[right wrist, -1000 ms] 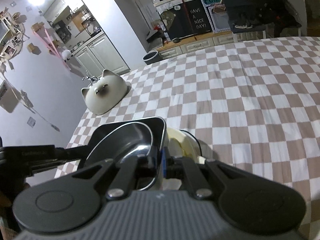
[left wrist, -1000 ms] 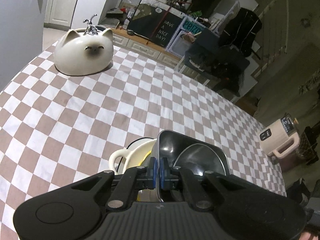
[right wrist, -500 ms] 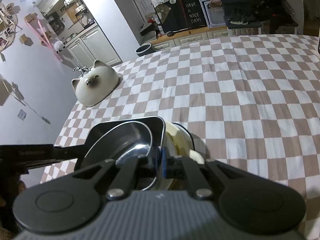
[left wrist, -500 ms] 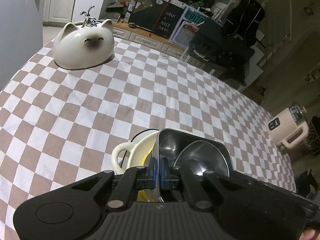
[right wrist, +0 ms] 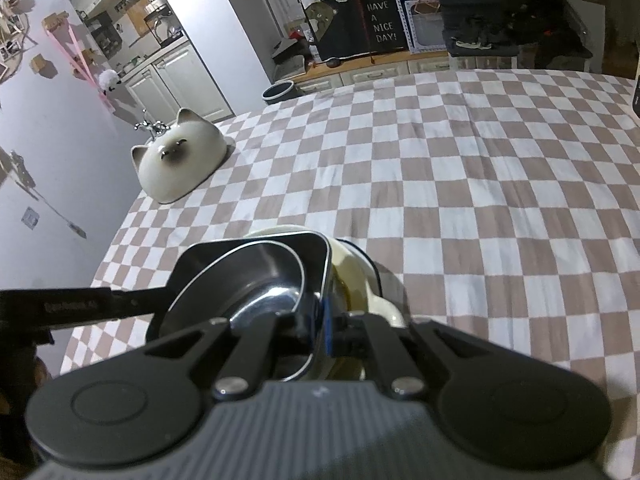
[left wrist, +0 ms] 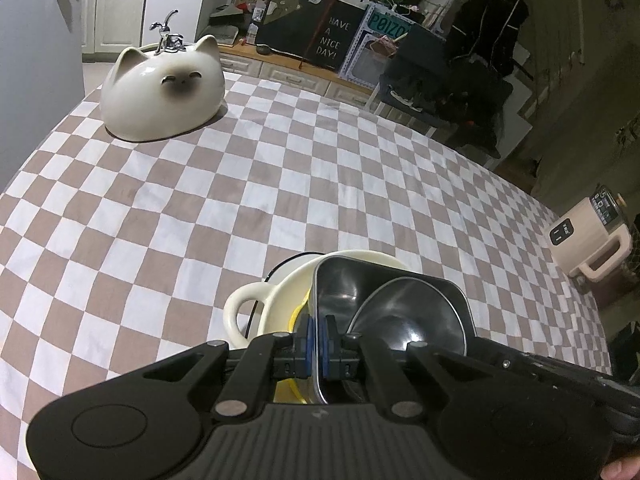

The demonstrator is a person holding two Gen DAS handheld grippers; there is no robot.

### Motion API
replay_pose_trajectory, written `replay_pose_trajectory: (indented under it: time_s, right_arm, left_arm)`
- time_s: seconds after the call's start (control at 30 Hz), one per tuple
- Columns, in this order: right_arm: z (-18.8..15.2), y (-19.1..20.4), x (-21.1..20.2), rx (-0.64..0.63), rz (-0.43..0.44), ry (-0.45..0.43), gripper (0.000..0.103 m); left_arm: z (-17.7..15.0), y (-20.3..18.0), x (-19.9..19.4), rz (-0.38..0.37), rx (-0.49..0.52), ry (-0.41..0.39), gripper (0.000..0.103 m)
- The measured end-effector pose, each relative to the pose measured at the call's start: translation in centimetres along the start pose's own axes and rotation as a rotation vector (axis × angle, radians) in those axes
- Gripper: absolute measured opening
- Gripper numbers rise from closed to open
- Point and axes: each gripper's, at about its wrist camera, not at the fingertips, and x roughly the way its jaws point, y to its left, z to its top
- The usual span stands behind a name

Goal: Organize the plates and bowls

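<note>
A dark square metal dish (left wrist: 344, 284) holds a round steel bowl (left wrist: 412, 320) and sits nested in a cream two-handled bowl (left wrist: 248, 308) with a yellow piece inside. My left gripper (left wrist: 319, 338) is shut on the dish's left wall. My right gripper (right wrist: 320, 320) is shut on the dish's opposite wall; the dish (right wrist: 256, 252) and steel bowl (right wrist: 260, 284) fill the near part of that view, with the cream bowl (right wrist: 360, 272) under them. The stack is held just over the checked tablecloth (left wrist: 200, 208).
A white cat-shaped bowl (left wrist: 160, 88) lies upside down at the table's far left corner, also in the right wrist view (right wrist: 180, 168). A beige appliance (left wrist: 588, 236) stands off the table's right edge. Cabinets and clutter lie beyond the far edge.
Both grippers with the stack have moved slightly away from the cat bowl, and the view has tilted up a little. Both grips are unchanged.
</note>
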Motion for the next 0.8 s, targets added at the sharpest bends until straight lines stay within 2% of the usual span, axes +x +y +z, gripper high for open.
replay_pose_trajectory:
  time_s: [0.53, 0.8]
  right_arm:
    - [-0.1, 0.01, 0.36, -0.013, -0.018, 0.019, 0.006]
    - [-0.19, 0.19, 0.21, -0.03, -0.029, 0.038, 0.006]
  left_arm:
    - [-0.25, -0.08, 0.22, -0.001, 0.018, 0.018, 0.004]
    - [-0.3, -0.24, 0.24, 0.025, 0.039, 0.031, 0.006]
